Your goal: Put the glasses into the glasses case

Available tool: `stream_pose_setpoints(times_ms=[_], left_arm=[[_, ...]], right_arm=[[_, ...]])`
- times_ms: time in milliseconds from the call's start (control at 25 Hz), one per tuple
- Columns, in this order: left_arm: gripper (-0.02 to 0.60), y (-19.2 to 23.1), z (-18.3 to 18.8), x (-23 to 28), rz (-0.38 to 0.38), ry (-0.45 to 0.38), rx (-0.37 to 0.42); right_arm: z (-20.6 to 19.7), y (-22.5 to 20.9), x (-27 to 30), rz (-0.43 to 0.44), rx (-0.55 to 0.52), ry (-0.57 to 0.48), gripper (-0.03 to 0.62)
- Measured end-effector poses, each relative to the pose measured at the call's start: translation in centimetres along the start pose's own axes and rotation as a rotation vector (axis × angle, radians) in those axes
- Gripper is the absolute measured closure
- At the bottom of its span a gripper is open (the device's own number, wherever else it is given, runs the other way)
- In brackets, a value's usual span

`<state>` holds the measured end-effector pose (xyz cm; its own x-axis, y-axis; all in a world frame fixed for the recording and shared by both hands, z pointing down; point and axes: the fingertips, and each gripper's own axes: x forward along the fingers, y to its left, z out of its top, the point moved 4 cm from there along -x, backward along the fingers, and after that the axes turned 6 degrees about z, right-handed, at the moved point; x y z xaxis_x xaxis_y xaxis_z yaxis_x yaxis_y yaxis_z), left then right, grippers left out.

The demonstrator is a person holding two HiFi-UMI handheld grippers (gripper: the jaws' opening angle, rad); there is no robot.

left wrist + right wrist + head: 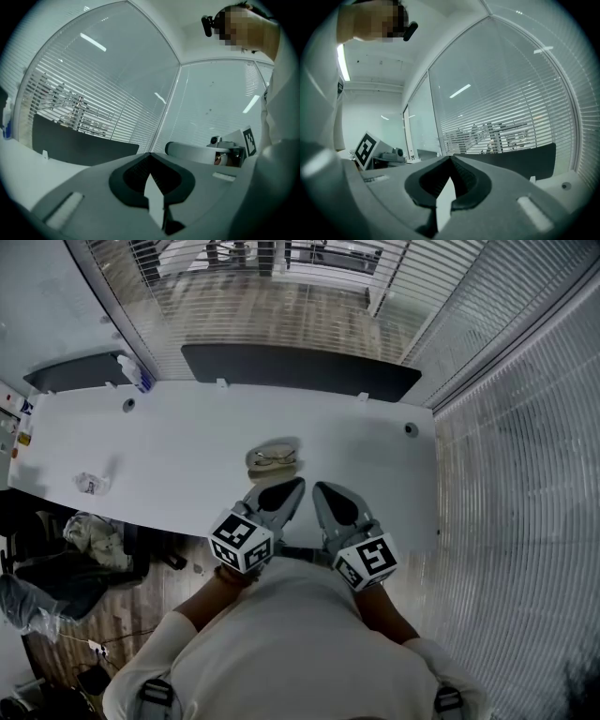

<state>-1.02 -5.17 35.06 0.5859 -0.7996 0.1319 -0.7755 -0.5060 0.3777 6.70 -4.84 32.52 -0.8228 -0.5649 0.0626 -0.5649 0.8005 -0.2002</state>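
Both claws clenched, empty: grey left gripper [296,484] and grey right gripper [319,487] at the white table's [187,456] near edge; thin-framed glasses [274,457] rest on the beige oval case [272,472] just ahead. Risk: reach in with shut jaws and you shove both away; a lens pinch could smudge.

one table [187,451], one glasses case [268,474], one pair of glasses [274,457], two claws, a left claw [294,487] and a right claw [321,490], one crumpled wrapper [91,484], two round holes [128,405] in the table.
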Motion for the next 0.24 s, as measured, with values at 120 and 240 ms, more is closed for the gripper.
stream_pose_setpoints(times_ms=[120,240], left_arm=[[0.578,-0.01,0.03,0.12,-0.001,0.001,0.001],[0.58,-0.09,0.07,0.29,-0.003,0.005,0.003]], right_arm=[[-0.12,-0.1,0.02,0.005,-0.001,0.003,0.594],[-0.12,-0.26,-0.04,0.007,-0.003,0.003,0.594]])
